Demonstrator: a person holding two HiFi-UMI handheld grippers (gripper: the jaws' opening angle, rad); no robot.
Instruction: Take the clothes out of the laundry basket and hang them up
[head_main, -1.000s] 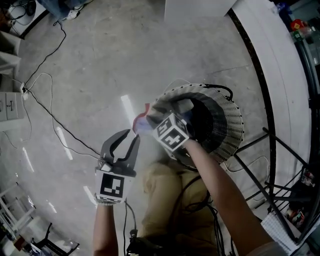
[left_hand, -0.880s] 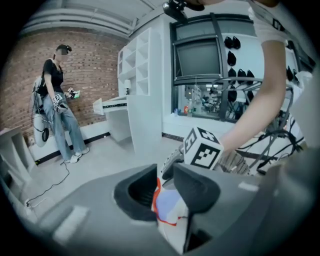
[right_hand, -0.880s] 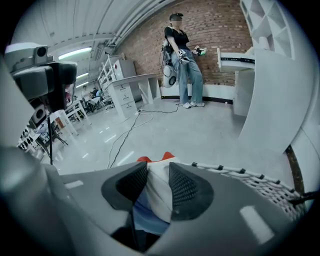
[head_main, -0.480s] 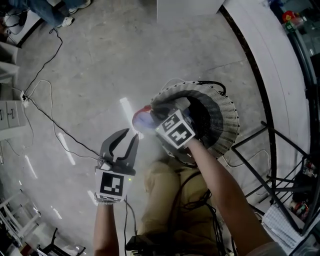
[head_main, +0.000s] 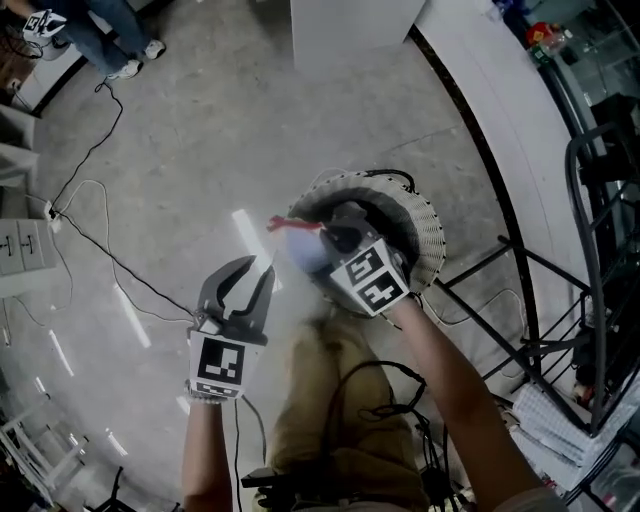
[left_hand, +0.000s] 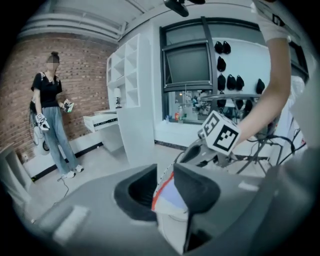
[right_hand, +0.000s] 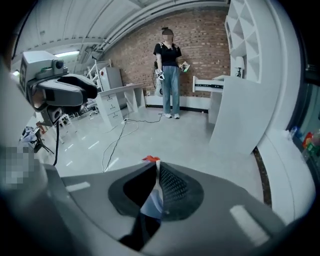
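Note:
A pale lavender and white garment (head_main: 303, 250) with a red edge hangs above the near rim of the round wicker laundry basket (head_main: 428, 240). My right gripper (head_main: 318, 238) has just been closing and is shut on it. In the right gripper view the cloth (right_hand: 152, 202) is pinched between the pads, a red tip poking out past my right gripper (right_hand: 156, 167). My left gripper (head_main: 258, 268) is just left of it. In the left gripper view the garment (left_hand: 170, 200) fills the gap of my left gripper (left_hand: 167, 182), held there. The right gripper's marker cube (left_hand: 221, 134) shows beyond.
A black metal rack (head_main: 560, 300) stands right of the basket. Cables (head_main: 110, 250) trail over the concrete floor at left. A white cabinet (head_main: 350, 25) is at the far side. A person (right_hand: 170, 70) stands by the brick wall.
Both grippers have risen together, lifting the garment up from the basket's rim. The basket now looks smaller and lower beneath the right hand.

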